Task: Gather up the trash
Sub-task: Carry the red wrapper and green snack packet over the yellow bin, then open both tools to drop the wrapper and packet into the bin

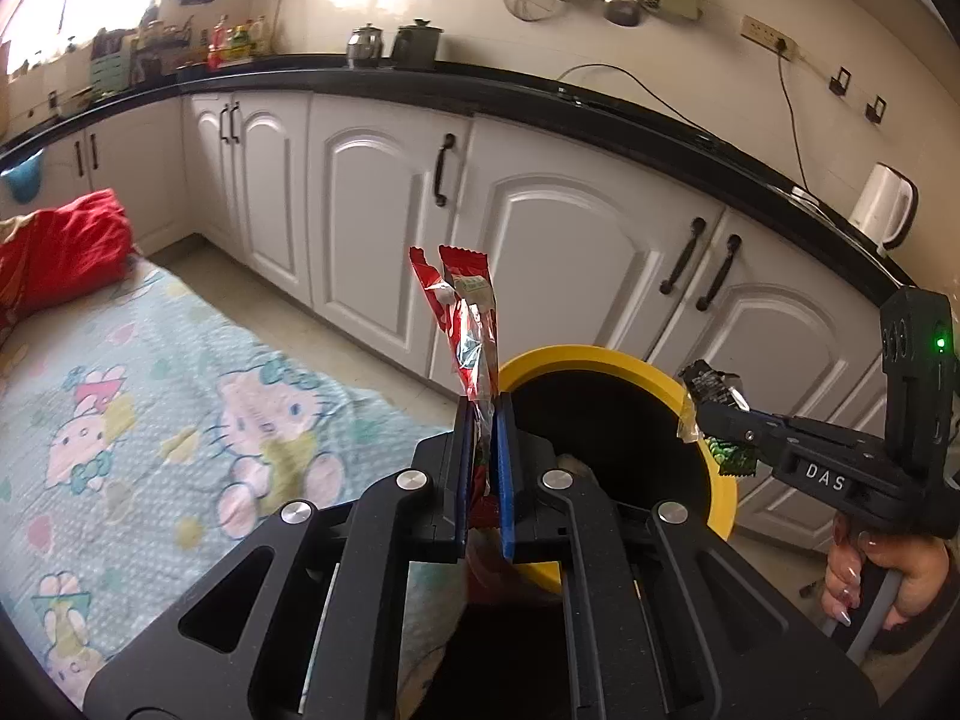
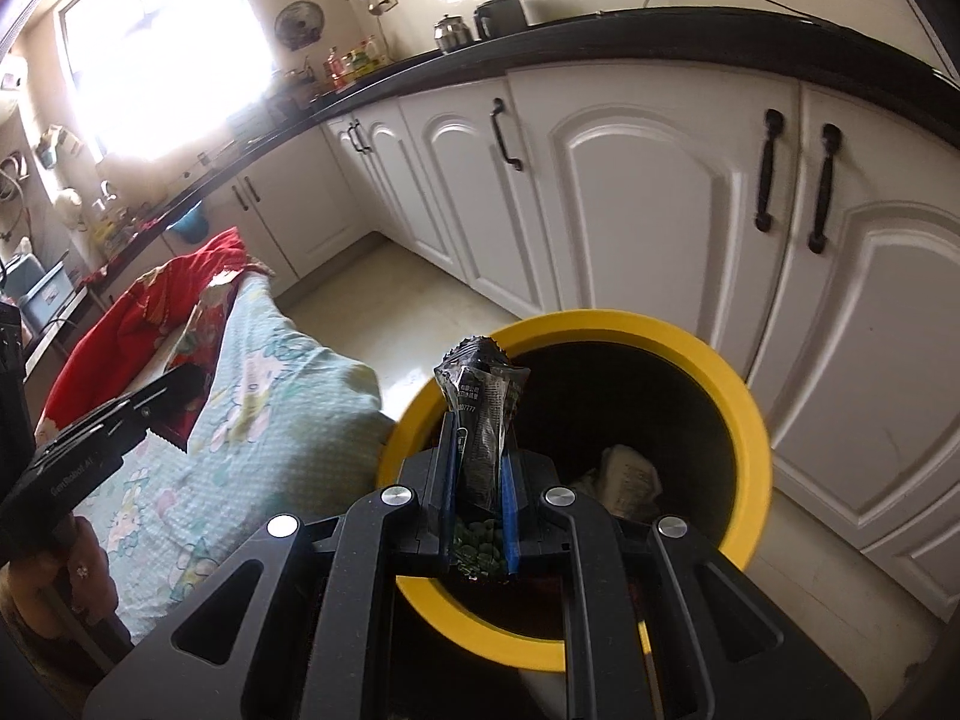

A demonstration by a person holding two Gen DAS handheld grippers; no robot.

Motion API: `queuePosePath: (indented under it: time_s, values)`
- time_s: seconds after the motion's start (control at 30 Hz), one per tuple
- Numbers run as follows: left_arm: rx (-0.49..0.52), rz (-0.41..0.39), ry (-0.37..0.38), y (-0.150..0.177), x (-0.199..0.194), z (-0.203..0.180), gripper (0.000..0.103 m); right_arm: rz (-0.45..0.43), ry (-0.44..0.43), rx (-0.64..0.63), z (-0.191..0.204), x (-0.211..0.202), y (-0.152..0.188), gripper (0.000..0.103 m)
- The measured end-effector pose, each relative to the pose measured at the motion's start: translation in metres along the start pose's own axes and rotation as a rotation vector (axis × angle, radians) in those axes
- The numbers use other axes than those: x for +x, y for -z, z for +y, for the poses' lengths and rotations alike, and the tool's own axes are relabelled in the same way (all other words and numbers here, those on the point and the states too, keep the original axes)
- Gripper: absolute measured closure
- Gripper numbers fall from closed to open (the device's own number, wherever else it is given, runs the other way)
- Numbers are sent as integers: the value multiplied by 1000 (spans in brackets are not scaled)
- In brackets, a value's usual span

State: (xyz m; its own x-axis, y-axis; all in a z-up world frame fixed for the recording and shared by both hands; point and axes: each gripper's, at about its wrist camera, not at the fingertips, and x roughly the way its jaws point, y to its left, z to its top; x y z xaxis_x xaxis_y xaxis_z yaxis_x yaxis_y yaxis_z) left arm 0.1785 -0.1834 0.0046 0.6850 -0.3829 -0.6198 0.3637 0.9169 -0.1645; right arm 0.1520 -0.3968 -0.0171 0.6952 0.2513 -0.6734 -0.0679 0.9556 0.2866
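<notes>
Left wrist view: the left gripper (image 1: 483, 414) has its jaws pressed together on a red snack wrapper (image 1: 468, 312), which stands up out of the pads just left of the yellow-rimmed bin (image 1: 606, 360). The bin's inside is dark here; only a pale scrap (image 1: 573, 462) shows beside the gripper's right finger. At the right edge a hand (image 1: 882, 576) holds the right gripper (image 1: 711, 414), which pinches a dark packet with a green end (image 1: 714, 396) over the bin's rim. One white kettle (image 1: 882, 213) and two lidded metal pots (image 1: 393, 42) stand on the black counter (image 1: 540, 90). A cartoon-print blanket (image 1: 180, 408) covers the bed at left, with one red cloth (image 1: 66, 252) heaped at its far end.

Right wrist view: the right gripper (image 2: 478, 462) is clamped on one dark packet (image 2: 483, 408), green pellets visible through its lower end, held above the near edge of the bin (image 2: 744, 420). Here the bin's contents show better: a crumpled pale wrapper (image 2: 624, 474) lies inside. The left gripper (image 2: 180, 390) appears at left over the blanket (image 2: 252, 420); its jaws and wrapper cannot be made out from this side. Only this view shows the bright window (image 2: 162, 42).
</notes>
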Motion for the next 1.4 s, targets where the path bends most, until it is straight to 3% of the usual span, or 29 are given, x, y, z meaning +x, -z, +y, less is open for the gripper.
queuePosePath:
  time_s: [0.67,1.07,1.4]
  values:
    - [89,75,60,3,53,-52,100,19,52,47,-38,2,31,90]
    - [94,129,82,4,78,-57,99,68,59,24,-35,25,38,88]
    - [90,185,94,6,99,-55,99,92,76,40,-43,43,36,80]
